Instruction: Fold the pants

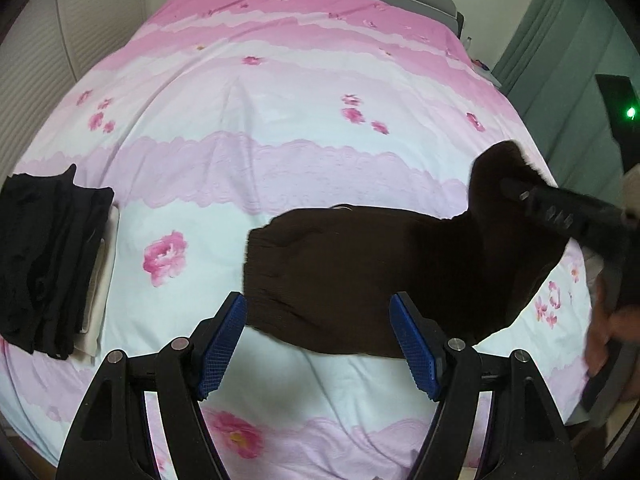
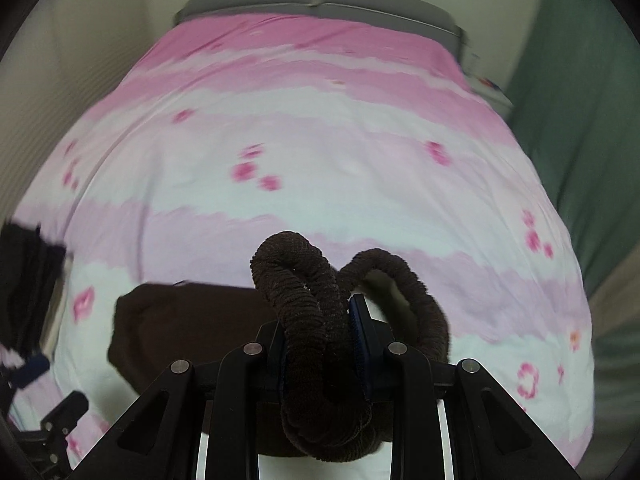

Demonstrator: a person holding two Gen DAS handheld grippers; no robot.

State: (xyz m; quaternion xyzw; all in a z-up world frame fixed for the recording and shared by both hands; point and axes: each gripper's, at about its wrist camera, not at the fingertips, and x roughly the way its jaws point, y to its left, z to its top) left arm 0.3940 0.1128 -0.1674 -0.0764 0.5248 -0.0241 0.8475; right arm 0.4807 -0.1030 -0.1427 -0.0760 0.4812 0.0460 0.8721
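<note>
Right now the dark brown knitted pants (image 1: 360, 272) lie across the pink-and-white flowered bedspread (image 1: 280, 160), their long axis running crosswise to the left gripper's fingers, with the gathered waistband end just ahead of the left-hand blue pad and the rest stretching off past the right-hand pad. At that far end the cloth lifts off the bed, because the right gripper (image 2: 324, 340) has its fingers closed tight on the ribbed leg cuffs (image 2: 304, 280), which bulge up in two thick loops above and beyond its fingertips.

From the right wrist view, the body of the pants trails away to the left of those fingers and lies flat on the bed, so I'd judge the coming fold must carry the cuffs leftward along that axis, toward the waistband.

The left gripper (image 1: 320, 344) hovers with its fingers spread wide and nothing between them, the near hem of the pants sitting just beyond the fingertips. It is the nearer one to the waistband and looks placed to pin or pinch that end.

Well off to the left of the left fingers rests a stack of folded black and cream clothes (image 1: 56, 264).
</note>
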